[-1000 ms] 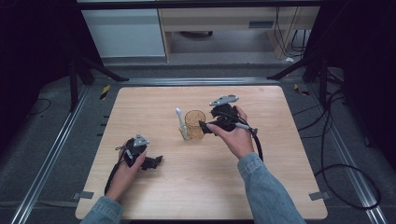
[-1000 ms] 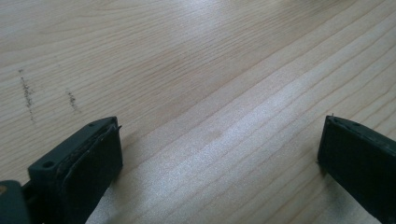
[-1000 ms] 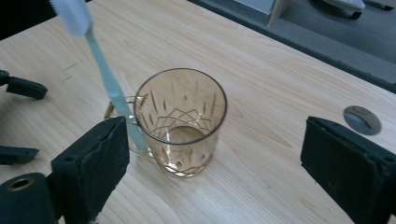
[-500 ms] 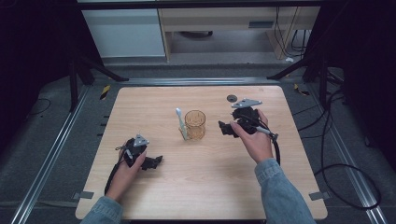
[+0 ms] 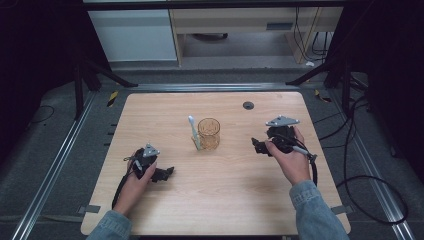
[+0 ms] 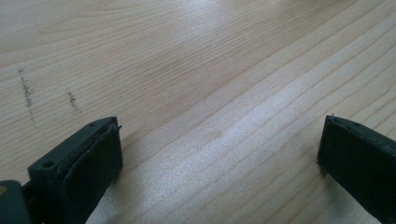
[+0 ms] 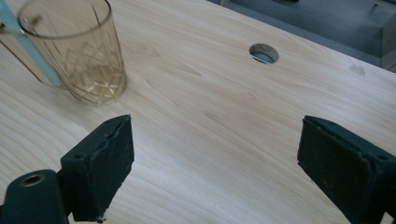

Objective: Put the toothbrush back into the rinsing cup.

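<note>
An amber cut-glass tumbler (image 5: 209, 132) stands upright near the middle of the wooden table (image 5: 165, 107). A pale toothbrush (image 5: 193, 131) leans against its left side, outside the glass. My right gripper (image 5: 256, 145) is to the right of the tumbler, apart from it, open and empty. Its own view has the tumbler (image 7: 74, 49) at upper left, with the toothbrush handle (image 7: 25, 44) behind it. My left gripper (image 5: 167, 173) rests low at the front left, open, with bare wood (image 6: 219, 121) between its jaws.
A round cable hole (image 5: 248, 105) sits in the table's far right part, also visible as the hole (image 7: 264, 52) in the right gripper view. Black cables (image 5: 360, 165) trail off the right edge. Metal rails (image 5: 50, 165) flank the table.
My right gripper has drawn back to the right, away from the tumbler, and stands clear of it. The left gripper has stayed put.
</note>
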Demonstrator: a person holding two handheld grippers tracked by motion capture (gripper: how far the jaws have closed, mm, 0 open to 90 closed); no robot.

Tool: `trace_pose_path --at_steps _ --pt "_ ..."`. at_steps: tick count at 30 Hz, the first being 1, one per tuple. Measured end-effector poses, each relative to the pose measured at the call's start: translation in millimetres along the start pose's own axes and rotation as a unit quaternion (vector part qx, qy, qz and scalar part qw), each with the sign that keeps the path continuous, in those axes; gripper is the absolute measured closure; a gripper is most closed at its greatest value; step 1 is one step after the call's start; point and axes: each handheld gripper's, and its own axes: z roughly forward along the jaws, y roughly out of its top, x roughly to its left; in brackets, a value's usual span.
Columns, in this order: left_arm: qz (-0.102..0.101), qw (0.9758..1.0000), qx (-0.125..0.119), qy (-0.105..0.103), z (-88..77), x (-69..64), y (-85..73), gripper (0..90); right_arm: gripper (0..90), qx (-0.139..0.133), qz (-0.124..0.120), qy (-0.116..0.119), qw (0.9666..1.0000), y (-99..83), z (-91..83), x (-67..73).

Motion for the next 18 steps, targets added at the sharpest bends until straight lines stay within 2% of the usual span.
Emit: trace_pose_path --at_steps 4,8,18 --pt "0.000 1.0000 0.000 0.000 0.0 -0.1 0.0 0.0 11.8 0.012 -0.003 -0.009 0.9999 -11.6 0.2 -4.6" --pt "0.000 1.0000 0.000 0.000 0.0 0.0 0.0 0.0 12.2 0.023 0.008 -0.013 0.9996 -24.2 3.4 -6.7" --pt "0.000 1.0000 0.000 0.000 0.0 0.0 0.0 0.0 12.9 0.063 0.025 0.001 0.9977 -61.1 24.6 -6.9"
